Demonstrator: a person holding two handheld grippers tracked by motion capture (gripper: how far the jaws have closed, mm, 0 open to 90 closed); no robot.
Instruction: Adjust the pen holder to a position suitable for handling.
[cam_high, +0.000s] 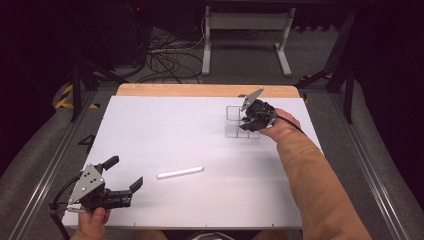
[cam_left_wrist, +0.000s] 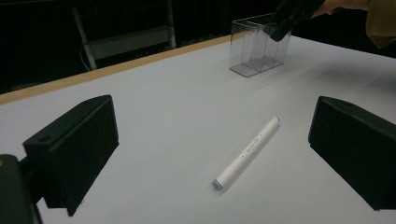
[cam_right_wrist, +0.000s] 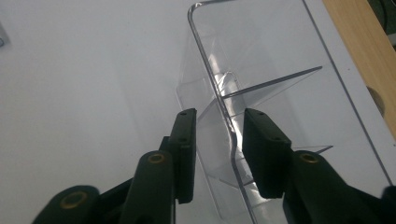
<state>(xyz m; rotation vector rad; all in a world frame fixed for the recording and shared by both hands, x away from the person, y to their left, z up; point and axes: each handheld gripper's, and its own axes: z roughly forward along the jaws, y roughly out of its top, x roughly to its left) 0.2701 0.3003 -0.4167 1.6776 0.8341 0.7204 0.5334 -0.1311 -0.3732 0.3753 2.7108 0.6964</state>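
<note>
Listing by view, high view first: white table (cam_high: 165, 135) with a wooden far edge; left tool (cam_high: 124, 176) at the near left corner, jaws spread wide, held in a hand (cam_high: 92, 222); white marker (cam_high: 180, 172) lying flat on the table, just ahead and to the right of that tool, touching neither jaw; clear plastic organizer (cam_high: 234, 122) standing toward the far right; right tool (cam_high: 250, 117) at the organizer, on a tan-sleeved forearm (cam_high: 310, 180).

Left gripper view: two black jaws wide apart; marker (cam_left_wrist: 247, 151) lying between and beyond them, blue-tipped end nearest; organizer (cam_left_wrist: 254, 46) farther off, well apart from the marker, with the right tool (cam_left_wrist: 282, 25) at its upper rim.

Right gripper view: jaws narrowed, one on either side of the organizer's outer wall (cam_right_wrist: 219, 100); whether the pads press the wall cannot be told. Inner dividers visible.
</note>
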